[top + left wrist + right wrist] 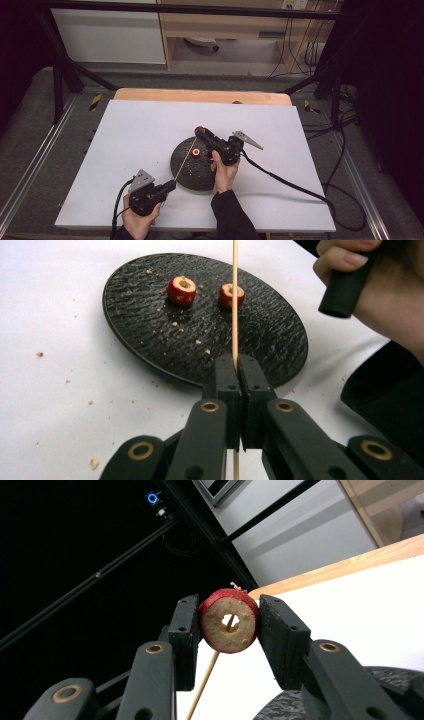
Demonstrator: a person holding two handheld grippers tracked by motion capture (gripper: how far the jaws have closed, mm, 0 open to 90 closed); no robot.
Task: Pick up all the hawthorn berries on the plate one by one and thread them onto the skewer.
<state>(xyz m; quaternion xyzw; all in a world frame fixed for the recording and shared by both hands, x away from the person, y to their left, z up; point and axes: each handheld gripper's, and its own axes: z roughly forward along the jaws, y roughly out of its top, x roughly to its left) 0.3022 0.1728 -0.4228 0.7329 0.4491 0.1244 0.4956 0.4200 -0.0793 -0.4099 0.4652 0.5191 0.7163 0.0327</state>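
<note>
Threading in progress: left gripper has its jaws pressed together on the wooden skewer, which runs up and away from it over the black plate. Right gripper pinches a cored red fruit ring beyond the plate's far edge, skewer tip visible through the ring's centre hole. Judged: first ring is just starting onto the stick. Left to do: two more rings lie on the plate ahead of the left gripper.
</note>
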